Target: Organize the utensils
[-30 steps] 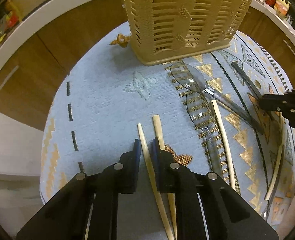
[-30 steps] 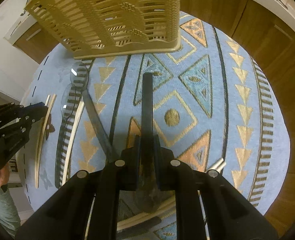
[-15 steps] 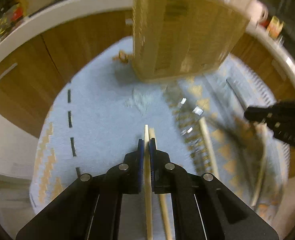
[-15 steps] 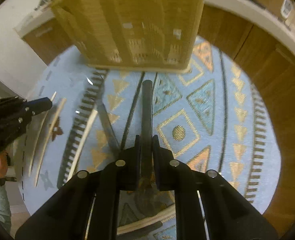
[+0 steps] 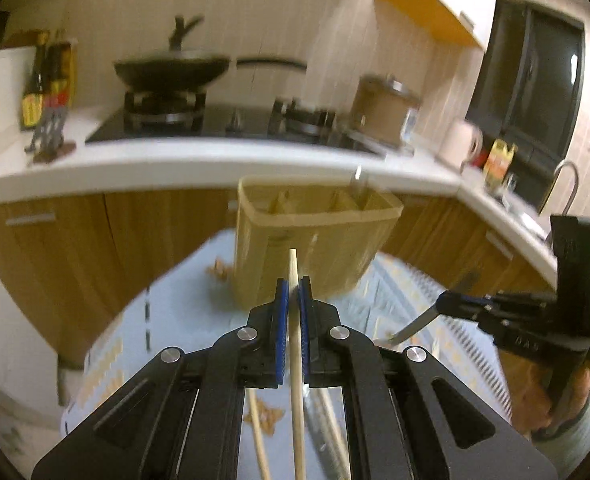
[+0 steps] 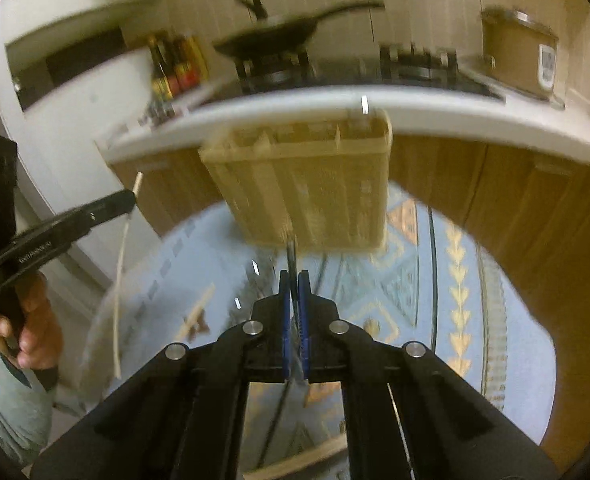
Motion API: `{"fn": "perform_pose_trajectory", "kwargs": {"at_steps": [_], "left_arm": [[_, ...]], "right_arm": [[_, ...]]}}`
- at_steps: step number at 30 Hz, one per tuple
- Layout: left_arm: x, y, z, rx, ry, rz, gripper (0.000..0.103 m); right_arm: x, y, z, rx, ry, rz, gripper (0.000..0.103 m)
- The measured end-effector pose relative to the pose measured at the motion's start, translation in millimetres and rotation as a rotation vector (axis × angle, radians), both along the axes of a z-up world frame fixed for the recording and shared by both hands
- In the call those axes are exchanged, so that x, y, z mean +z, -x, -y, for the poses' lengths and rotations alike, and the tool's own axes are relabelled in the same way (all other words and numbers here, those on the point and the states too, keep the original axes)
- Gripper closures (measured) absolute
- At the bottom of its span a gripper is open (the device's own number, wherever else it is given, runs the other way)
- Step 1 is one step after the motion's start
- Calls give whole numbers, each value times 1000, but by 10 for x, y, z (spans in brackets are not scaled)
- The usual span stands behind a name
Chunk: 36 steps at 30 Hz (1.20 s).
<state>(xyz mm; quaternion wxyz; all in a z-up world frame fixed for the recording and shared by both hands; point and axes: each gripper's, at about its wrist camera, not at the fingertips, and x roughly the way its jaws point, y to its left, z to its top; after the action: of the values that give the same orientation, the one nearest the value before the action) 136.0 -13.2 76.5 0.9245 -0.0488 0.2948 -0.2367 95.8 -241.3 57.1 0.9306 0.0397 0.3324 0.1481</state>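
Observation:
My left gripper [image 5: 294, 289] is shut on a pale wooden chopstick [image 5: 295, 360], held off the mat with its tip toward the beige slatted utensil basket [image 5: 315, 240]. My right gripper [image 6: 294, 280] has its jaws closing tight on a thin dark utensil [image 6: 291, 250], which also points at the basket [image 6: 307, 184]. The two views show each other's gripper: the right gripper [image 5: 449, 304] with the dark utensil [image 5: 419, 324], and the left gripper [image 6: 129, 200] with the chopstick [image 6: 120, 264] hanging below it.
A blue patterned mat [image 6: 455, 280] covers the round table. More chopsticks [image 5: 259, 440] lie on it, one chopstick [image 6: 199, 308] left of centre. Behind stand wooden cabinets [image 5: 75, 248] and a white counter [image 5: 175, 164] with a wok [image 5: 171, 66], a pot [image 5: 383, 108] and bottles [image 5: 47, 80].
Both grippers have lifted off the mat with their utensils and tilted upward. The basket's open top and the counter have come into view. The picture is blurred by motion.

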Motion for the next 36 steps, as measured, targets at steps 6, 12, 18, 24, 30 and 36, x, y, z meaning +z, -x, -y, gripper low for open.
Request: {"fn": "perform_pose_trajectory", "kwargs": {"at_steps": [6,12,18,24,30,36], "left_arm": [[441,-87,46,18,71,100,100],[482,-132,58,24,72,115,100],[310,-180,-18,15,81,77,100],[181,-211,-41,10,84,39,100],[92,-162,-3,4,51,20,100],[44,-157,-11,5,42,10,100]], "right_arm": [[414,-91,-13,13,-33,108,101],[385,-195,-32,16,5,64,101],[-120,-323,56,72,111,-168,97],[-738,-434,94,191,189,-429,91],[-941,-435,1,256,198,-475,51],[-1059,-405,-238,311,299,-468,51]]}}
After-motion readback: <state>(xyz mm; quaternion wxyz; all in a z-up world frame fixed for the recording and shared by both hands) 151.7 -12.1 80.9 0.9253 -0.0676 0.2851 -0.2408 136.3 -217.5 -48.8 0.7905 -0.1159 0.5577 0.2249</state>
